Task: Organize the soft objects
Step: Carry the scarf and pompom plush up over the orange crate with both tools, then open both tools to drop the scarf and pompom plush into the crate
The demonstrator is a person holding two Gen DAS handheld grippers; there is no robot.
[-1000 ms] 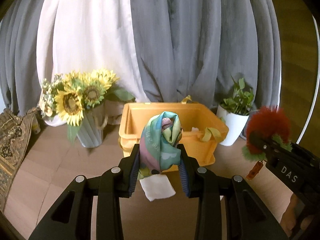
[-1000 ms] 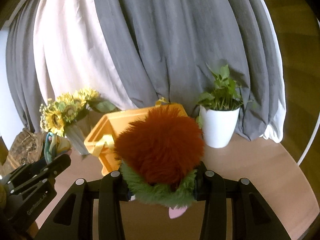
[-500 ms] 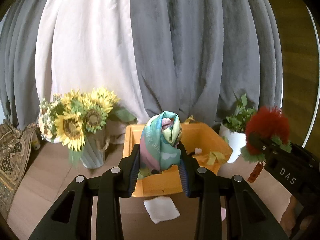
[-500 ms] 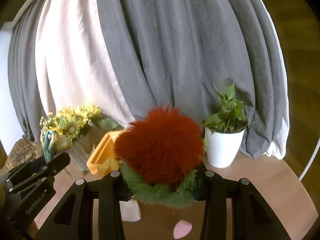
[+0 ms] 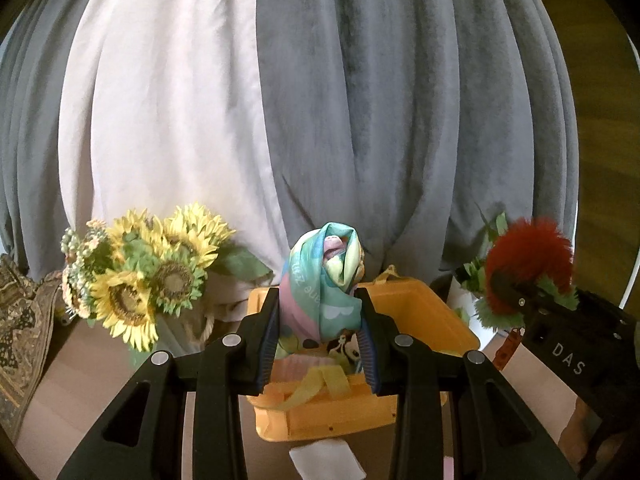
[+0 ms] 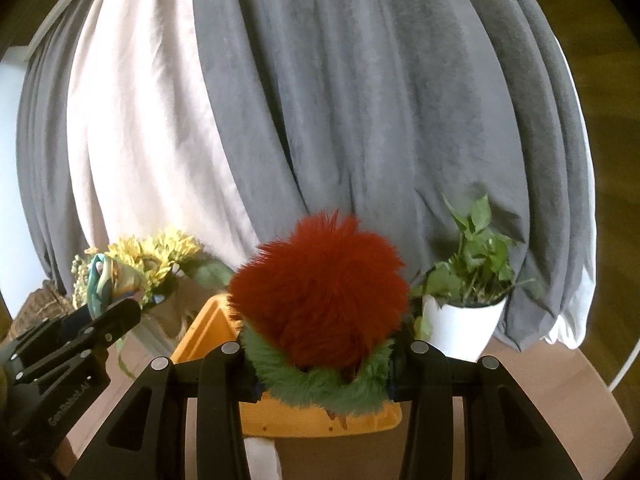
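Left tool [image 5: 318, 336] grips soft, slippery scarf [image 5: 322, 280] mid-bundle above bin [image 5: 452, 316]; right tool [image 6: 322, 372] squeezes light, squashy pompom [image 6: 318, 292] at base.

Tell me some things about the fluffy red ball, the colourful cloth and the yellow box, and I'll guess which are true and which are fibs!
1. The left gripper is squeezing a colourful cloth. True.
2. The right gripper is empty. False: it is shut on a fluffy red and green toy.
3. The yellow box has nothing in it. False: soft things already lie inside, including a yellow strap.
4. A bunch of sunflowers stands to the left of the box. True.
5. The plant on the right grows in a black pot. False: its pot is white.
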